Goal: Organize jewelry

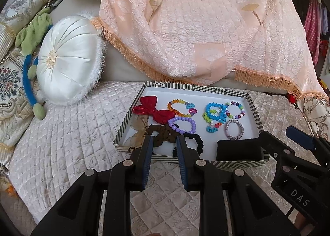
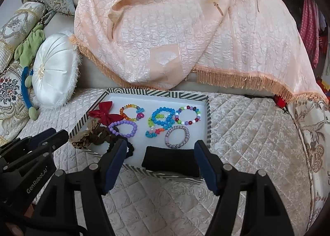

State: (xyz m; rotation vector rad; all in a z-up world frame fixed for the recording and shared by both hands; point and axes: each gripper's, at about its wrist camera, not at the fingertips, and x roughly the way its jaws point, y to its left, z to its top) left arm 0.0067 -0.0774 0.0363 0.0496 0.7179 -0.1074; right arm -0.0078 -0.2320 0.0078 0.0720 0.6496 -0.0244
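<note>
— So, where is the jewelry?

— In a shallow white tray [image 1: 252, 103] with a striped rim, lying on a quilted cream sofa seat [image 1: 68, 132]. A purple bead bracelet [image 1: 182, 125] sits near the middle, an orange and yellow bead bracelet [image 1: 179, 108] behind it, a tangle of blue and green bead bracelets [image 1: 214, 115] to the right, and a multicolour bead bracelet [image 1: 237, 110] just beside that. A lilac glittery bangle [image 2: 177, 137] lies in front of the tangle.

— Anything else in there?

— A red bow [image 1: 153, 110] at the left wall, a brown scrunchie [image 1: 158, 134] and a black scrunchie [image 1: 196, 141] at the near edge, a leopard-print piece [image 2: 82, 142] drooping over the rim, and a black cushion [image 2: 171, 160] in the near right corner.

— And the grippers?

— The left gripper [image 1: 164, 153] hovers over the near rim, fingers parted and holding nothing, its tips in front of the two scrunchies. The right gripper [image 2: 160, 163] is spread wide, empty, its fingers either side of the black cushion.

— What crowds the spot?

— A peach fringed throw [image 1: 196, 29] hangs behind the tray, a round white satin pillow [image 1: 68, 62] leans at the left, and a green and blue plush toy [image 1: 31, 50] lies beside it.
</note>
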